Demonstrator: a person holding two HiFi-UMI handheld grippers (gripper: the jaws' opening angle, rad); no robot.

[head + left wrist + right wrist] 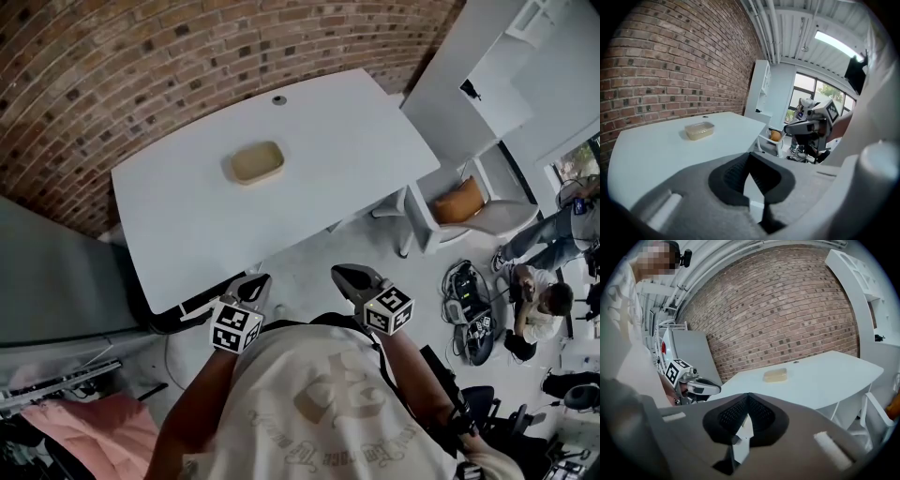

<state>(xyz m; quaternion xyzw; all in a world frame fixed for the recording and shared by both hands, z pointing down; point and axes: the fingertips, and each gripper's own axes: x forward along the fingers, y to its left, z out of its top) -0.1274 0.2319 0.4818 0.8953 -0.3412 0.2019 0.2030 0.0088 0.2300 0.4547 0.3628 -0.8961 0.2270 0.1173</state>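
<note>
**A:** Where does the container lie relative to our grippers?

**B:** The lidded container (256, 162) sits on the white table (375, 150), toward the side by the brick wall (187, 47). It is well apart from both grippers. It lies almost straight ahead of our left gripper (259, 280). Our right gripper (340, 272) is offset to the right of that line, so the left one is nearer.

**A:** How does its long axis run?

**B:** Across our line of sight, roughly left to right with a slight tilt. We face one of its long sides.

**A:** What is the jaw state?

**B:** On each gripper the jaws are pressed together at the tips, with nothing between them. Neither gripper touches anything. We hold both close to the body, just short of the table's near edge.
</note>
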